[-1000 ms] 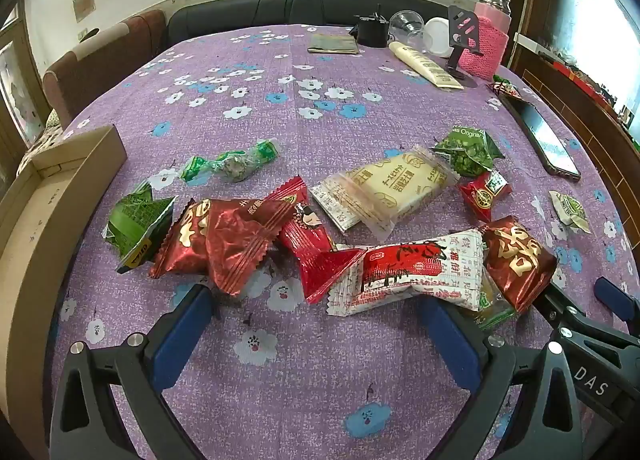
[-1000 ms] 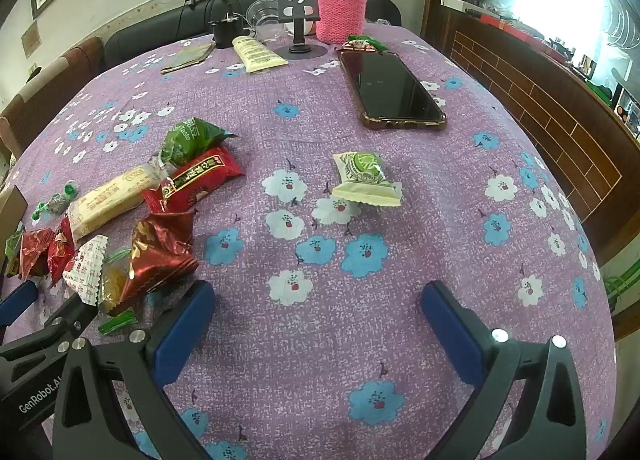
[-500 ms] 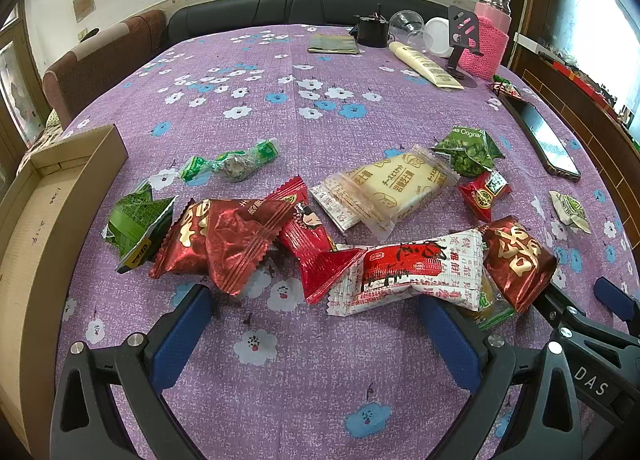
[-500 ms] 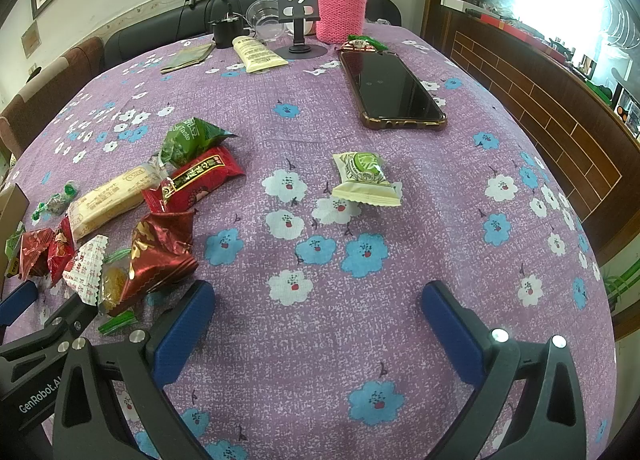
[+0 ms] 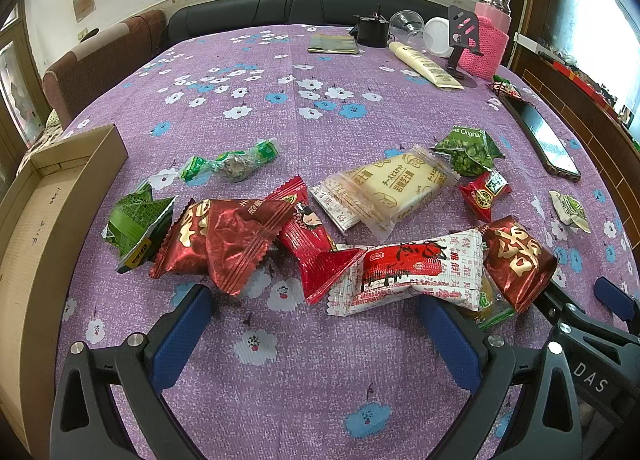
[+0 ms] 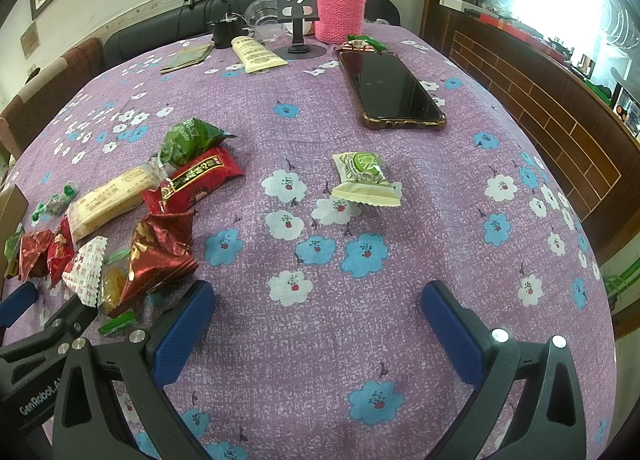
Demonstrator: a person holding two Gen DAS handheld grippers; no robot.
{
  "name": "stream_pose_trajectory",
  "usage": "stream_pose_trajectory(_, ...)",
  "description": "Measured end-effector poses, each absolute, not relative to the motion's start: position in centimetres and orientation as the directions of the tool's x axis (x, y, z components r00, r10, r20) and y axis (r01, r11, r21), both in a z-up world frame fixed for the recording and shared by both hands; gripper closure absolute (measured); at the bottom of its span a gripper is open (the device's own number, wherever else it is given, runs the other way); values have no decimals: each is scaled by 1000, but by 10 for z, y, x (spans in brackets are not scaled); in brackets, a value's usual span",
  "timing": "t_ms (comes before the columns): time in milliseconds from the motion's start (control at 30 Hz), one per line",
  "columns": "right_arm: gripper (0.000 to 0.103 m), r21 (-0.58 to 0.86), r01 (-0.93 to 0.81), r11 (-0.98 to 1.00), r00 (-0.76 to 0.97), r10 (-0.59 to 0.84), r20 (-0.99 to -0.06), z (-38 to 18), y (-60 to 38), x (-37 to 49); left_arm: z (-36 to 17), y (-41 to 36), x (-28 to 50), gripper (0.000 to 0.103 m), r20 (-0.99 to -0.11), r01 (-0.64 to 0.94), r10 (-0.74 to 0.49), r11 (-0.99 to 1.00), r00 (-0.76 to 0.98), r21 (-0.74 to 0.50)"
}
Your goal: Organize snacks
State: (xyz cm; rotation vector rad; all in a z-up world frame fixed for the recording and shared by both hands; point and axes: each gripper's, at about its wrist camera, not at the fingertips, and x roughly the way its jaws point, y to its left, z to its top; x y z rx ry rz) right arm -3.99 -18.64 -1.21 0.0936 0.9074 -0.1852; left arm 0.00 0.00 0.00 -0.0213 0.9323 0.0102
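Several snack packets lie on the purple flowered tablecloth [image 5: 304,380]. In the left wrist view my left gripper [image 5: 316,324] is open and empty, just short of a red foil packet [image 5: 218,242], a white and red packet [image 5: 408,272] and a pale biscuit packet [image 5: 384,190]. A cardboard box [image 5: 36,220] stands at the left edge. In the right wrist view my right gripper [image 6: 316,316] is open and empty, with a cream and green packet [image 6: 364,178] ahead of it and the red foil packet [image 6: 160,256] at its left.
A phone [image 6: 390,90] lies at the far right. A pink-sleeved flask [image 6: 340,0], a phone stand [image 6: 298,20], a cream tube [image 6: 256,54], a plastic cup and a dark case stand at the back. A sofa and chair lie beyond the table.
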Motion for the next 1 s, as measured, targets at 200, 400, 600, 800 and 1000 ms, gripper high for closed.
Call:
stream_pose_trajectory(200, 0, 3, 200, 980, 601, -121, -790, -14, -185, -39, 0, 0, 0, 0, -803, -18, -1, 1000, 596, -14)
stream_pose_trajectory(400, 0, 3, 199, 980, 602, -120, -790, -14, -185, -39, 0, 0, 0, 0, -803, -18, 0, 1000, 596, -14)
stream_pose_trajectory(600, 0, 3, 199, 980, 602, -120, -790, -14, -185, -39, 0, 1, 1, 0, -809, 0, -11, 1000, 588, -13)
stream_pose_trajectory(800, 0, 3, 200, 980, 602, -120, -790, -13, -185, -39, -1, 2, 6, 0, -823, 41, -34, 999, 567, -13)
stream_pose_trajectory(1000, 0, 3, 199, 980, 602, -120, -790, -14, -185, -39, 1, 0, -5, 0, -826, 93, -62, 996, 560, -11)
